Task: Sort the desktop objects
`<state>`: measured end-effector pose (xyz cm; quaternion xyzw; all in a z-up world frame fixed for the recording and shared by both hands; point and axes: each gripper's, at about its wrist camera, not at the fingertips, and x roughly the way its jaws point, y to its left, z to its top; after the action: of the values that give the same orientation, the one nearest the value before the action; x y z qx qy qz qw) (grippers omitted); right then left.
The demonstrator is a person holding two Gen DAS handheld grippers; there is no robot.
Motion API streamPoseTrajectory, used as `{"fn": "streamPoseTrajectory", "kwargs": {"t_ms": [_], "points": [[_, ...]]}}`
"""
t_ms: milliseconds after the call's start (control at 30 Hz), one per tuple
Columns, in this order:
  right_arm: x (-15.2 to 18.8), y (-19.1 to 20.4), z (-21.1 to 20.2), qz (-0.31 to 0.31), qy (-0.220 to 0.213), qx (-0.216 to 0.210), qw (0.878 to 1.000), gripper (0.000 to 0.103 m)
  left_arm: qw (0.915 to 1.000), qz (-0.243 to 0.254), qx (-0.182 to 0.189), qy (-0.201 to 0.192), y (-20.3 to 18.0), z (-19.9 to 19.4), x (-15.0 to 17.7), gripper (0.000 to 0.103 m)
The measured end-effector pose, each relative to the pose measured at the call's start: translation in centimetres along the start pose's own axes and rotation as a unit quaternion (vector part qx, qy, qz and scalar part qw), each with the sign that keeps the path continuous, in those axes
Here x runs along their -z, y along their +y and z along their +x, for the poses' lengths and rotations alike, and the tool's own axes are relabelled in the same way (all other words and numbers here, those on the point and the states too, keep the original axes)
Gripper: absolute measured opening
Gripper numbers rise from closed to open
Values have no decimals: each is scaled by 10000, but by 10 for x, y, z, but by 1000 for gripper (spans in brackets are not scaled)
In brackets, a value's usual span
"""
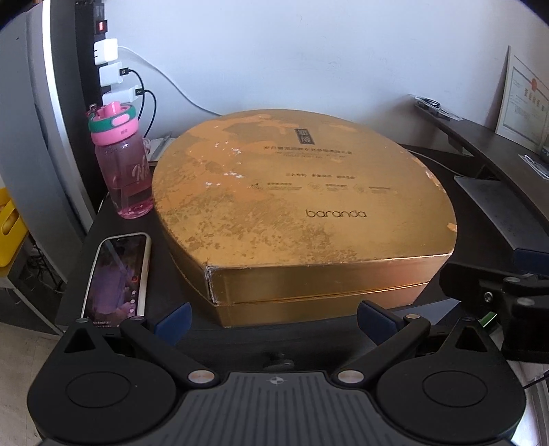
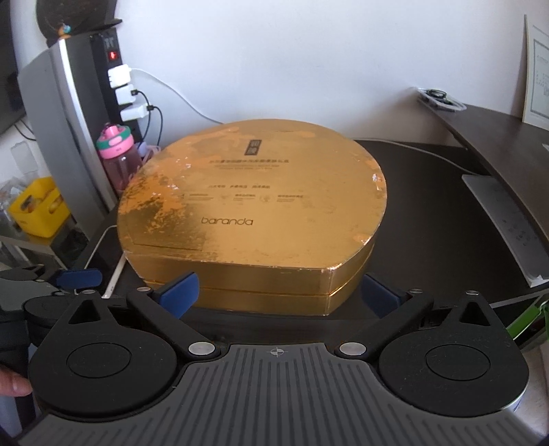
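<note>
— Left, by the wall?
— Black power strip, upright, with three white chargers plugged in and cables hanging.
— Lower down?
— Yellow crate, off the tabletop edge.
— Right side?
— Dark curved shelf, certificate propped against the wall.

Both grippers hover just before the gold box: the left gripper and right gripper stand wide apart, gripping nothing.
</note>
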<state>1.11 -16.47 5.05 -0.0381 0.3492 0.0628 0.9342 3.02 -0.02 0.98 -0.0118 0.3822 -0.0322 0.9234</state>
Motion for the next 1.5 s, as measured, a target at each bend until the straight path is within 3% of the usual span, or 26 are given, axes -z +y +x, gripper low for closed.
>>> {"fn": "streamPoseTrajectory", "kwargs": {"t_ms": [1500], "points": [[1,-7,7,86,-19,-77,9999,103,9998,-15,-171,105,-2,10,-5,102]]}}
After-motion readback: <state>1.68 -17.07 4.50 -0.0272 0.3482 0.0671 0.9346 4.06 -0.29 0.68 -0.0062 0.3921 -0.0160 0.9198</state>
